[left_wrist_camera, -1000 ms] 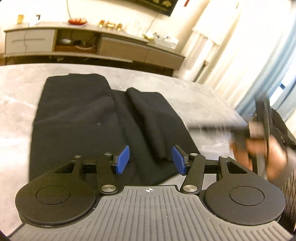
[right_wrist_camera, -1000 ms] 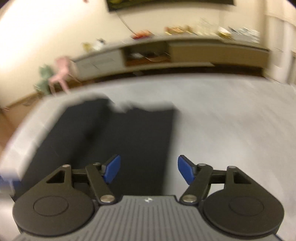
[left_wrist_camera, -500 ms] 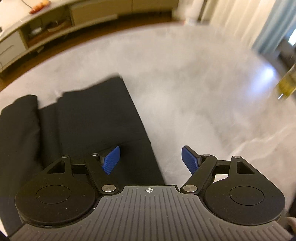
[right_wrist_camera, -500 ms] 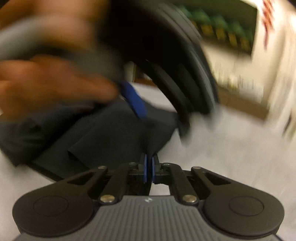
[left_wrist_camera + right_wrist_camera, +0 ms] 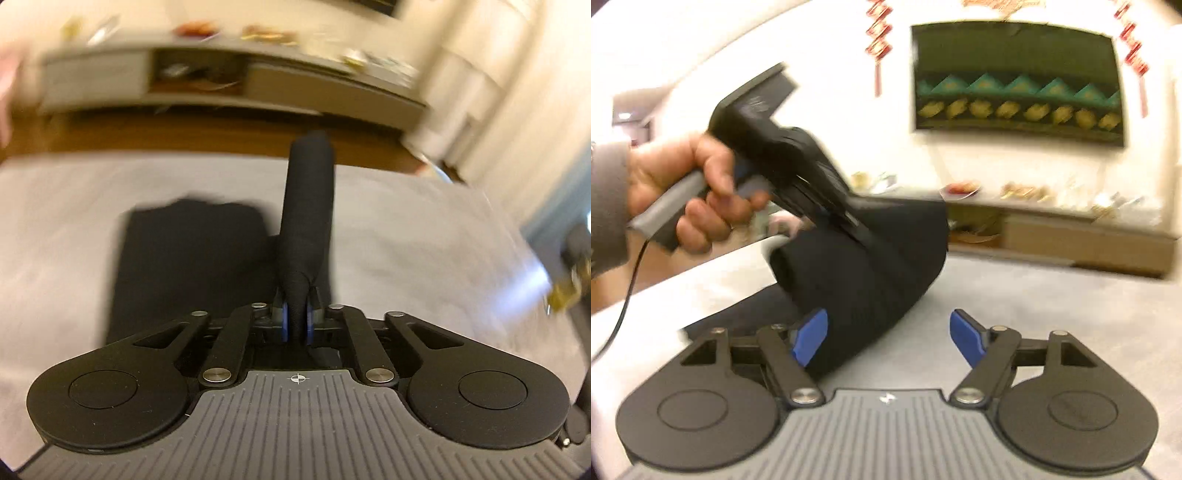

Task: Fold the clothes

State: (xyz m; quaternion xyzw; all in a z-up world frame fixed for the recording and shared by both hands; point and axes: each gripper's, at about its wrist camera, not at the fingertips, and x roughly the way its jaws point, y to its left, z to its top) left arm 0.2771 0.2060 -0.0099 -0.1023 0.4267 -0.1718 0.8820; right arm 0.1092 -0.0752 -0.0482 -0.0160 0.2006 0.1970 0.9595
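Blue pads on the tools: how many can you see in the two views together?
4. Left tool: two pads pinching the black cloth. Right tool: two pads, wide apart, one beside the cloth.

The left gripper [image 5: 296, 320], open before, now pinches the cloth [image 5: 308, 206], lifting a fold toward 12 o'clock. The right gripper [image 5: 888, 336], clamped half a second ago, has opened.
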